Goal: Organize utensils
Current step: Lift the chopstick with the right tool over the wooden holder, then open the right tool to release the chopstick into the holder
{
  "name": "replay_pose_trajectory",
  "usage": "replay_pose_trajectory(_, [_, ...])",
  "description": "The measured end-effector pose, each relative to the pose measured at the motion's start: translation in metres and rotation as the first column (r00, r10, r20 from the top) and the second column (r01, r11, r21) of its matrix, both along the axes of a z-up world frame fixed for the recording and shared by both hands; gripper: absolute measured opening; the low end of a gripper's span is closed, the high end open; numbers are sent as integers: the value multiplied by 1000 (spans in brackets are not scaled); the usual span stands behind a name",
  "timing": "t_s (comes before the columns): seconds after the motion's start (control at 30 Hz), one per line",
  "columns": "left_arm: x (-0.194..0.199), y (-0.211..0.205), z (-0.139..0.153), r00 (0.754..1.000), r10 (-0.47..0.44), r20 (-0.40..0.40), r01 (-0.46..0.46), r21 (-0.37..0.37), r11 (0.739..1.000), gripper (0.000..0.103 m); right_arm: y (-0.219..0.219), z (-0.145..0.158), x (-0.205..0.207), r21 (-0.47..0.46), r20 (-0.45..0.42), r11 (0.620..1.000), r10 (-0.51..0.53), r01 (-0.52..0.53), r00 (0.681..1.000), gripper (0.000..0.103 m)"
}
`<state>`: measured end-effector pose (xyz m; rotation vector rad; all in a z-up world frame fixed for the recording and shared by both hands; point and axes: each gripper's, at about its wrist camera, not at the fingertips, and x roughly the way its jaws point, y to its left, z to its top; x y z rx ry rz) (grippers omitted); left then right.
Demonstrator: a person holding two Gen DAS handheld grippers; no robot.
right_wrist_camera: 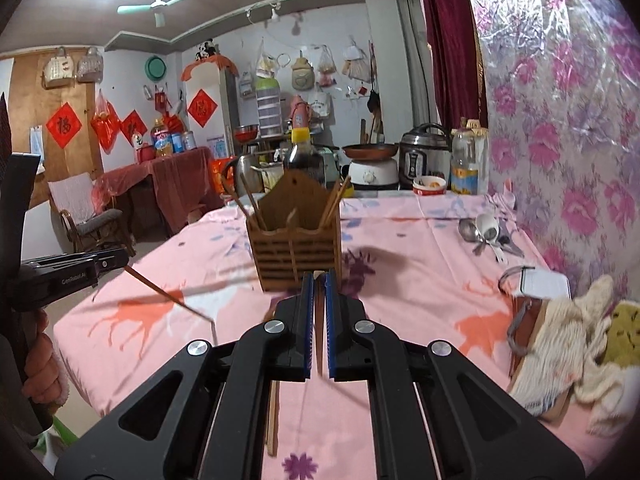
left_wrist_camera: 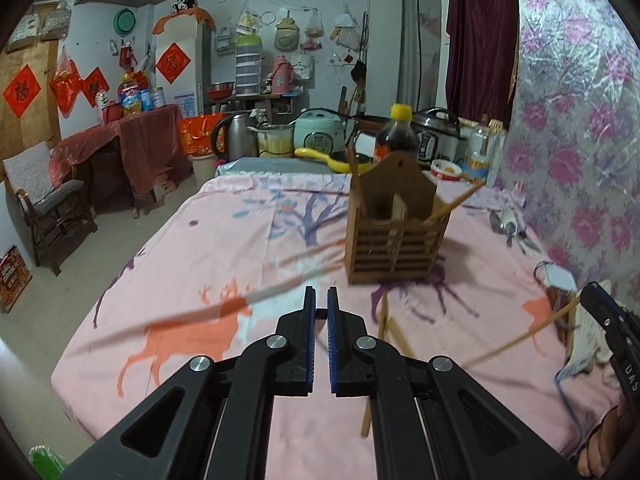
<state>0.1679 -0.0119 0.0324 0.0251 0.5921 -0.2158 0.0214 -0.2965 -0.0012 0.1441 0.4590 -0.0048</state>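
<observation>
A wooden utensil holder (left_wrist_camera: 394, 236) stands on the pink tablecloth with a few chopsticks in it; it also shows in the right wrist view (right_wrist_camera: 294, 242). My left gripper (left_wrist_camera: 321, 300) is shut on a chopstick (right_wrist_camera: 168, 294), which sticks out toward the right in the right wrist view. My right gripper (right_wrist_camera: 319, 282) is shut on a chopstick (left_wrist_camera: 524, 334) that juts out leftward in the left wrist view. More chopsticks (left_wrist_camera: 386, 320) lie on the cloth below the left gripper. Spoons (right_wrist_camera: 484, 234) lie at the right by the wall.
A soy sauce bottle (left_wrist_camera: 398, 132), kettle (left_wrist_camera: 236, 132), rice cookers and a frying pan crowd the table's far end. A cloth (right_wrist_camera: 560, 344) and a white grater-like tool (right_wrist_camera: 540, 284) lie at the right edge. The floral wall (right_wrist_camera: 560, 140) bounds the right side.
</observation>
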Motion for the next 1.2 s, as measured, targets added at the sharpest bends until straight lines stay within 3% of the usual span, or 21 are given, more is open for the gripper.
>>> replay_pose_trajectory(0.5, [70, -24, 51, 996, -91, -18, 90, -47, 995, 6, -22, 30, 62, 90, 16, 996, 17, -18, 1000, 6])
replay_pose_trajectory(0.77, [108, -56, 100, 989, -130, 66, 133, -53, 990, 6, -28, 60, 100, 137, 69, 989, 48, -57, 996, 6])
replay_pose_trajectory(0.93, [137, -77, 136, 981, -134, 140, 143, -58, 988, 6, -27, 91, 123, 112, 143, 990, 64, -81, 988, 6])
replay_pose_trajectory(1.2, [182, -93, 143, 982, -102, 160, 115, -76, 990, 6, -27, 101, 167, 58, 192, 997, 34, -45, 981, 6])
